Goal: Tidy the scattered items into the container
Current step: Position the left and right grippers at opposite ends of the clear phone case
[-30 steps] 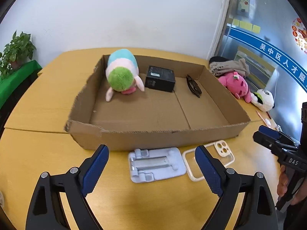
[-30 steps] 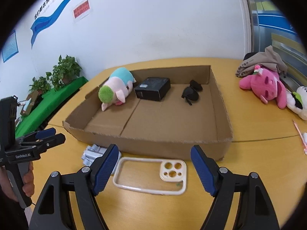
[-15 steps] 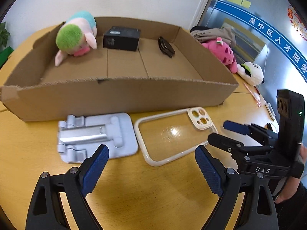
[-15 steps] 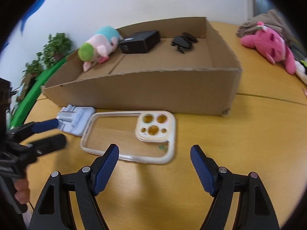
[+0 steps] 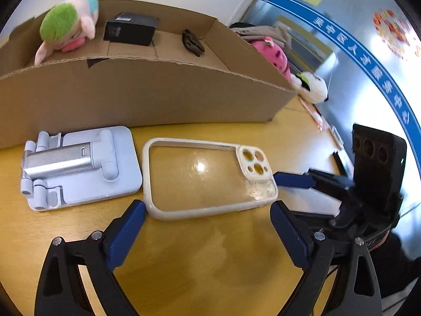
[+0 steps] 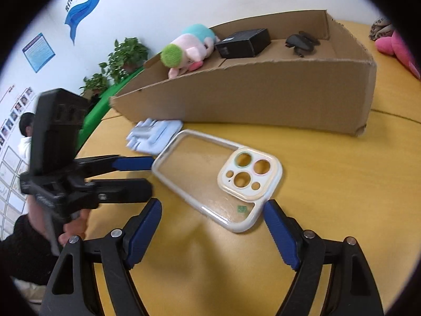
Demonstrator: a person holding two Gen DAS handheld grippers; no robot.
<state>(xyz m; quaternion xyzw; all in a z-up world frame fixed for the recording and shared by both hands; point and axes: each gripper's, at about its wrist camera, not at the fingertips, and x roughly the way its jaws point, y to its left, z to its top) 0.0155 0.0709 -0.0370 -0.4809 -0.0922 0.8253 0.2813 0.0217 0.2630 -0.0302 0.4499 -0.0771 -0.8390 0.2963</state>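
Note:
A clear phone case with a cream rim (image 5: 208, 179) (image 6: 218, 179) lies flat on the yellow table in front of the cardboard box (image 5: 147, 92) (image 6: 263, 100). A pale blue folded phone stand (image 5: 79, 166) (image 6: 155, 134) lies left of the case. The box holds a green and pink plush (image 5: 65, 23) (image 6: 189, 47), a black box (image 5: 130, 30) (image 6: 244, 43) and dark sunglasses (image 5: 193, 42) (image 6: 301, 42). My left gripper (image 5: 208, 234) is open, low over the case's near edge. My right gripper (image 6: 211, 233) is open at the case's camera end.
A pink plush (image 5: 273, 55) (image 6: 397, 50) and a white panda plush (image 5: 310, 87) lie on the table right of the box. Folded clothing (image 5: 260, 33) sits behind them. Potted plants (image 6: 123, 58) stand at the far left.
Both grippers have come down and forward toward the phone case. The case now fills the space between each pair of fingers; both stay open.

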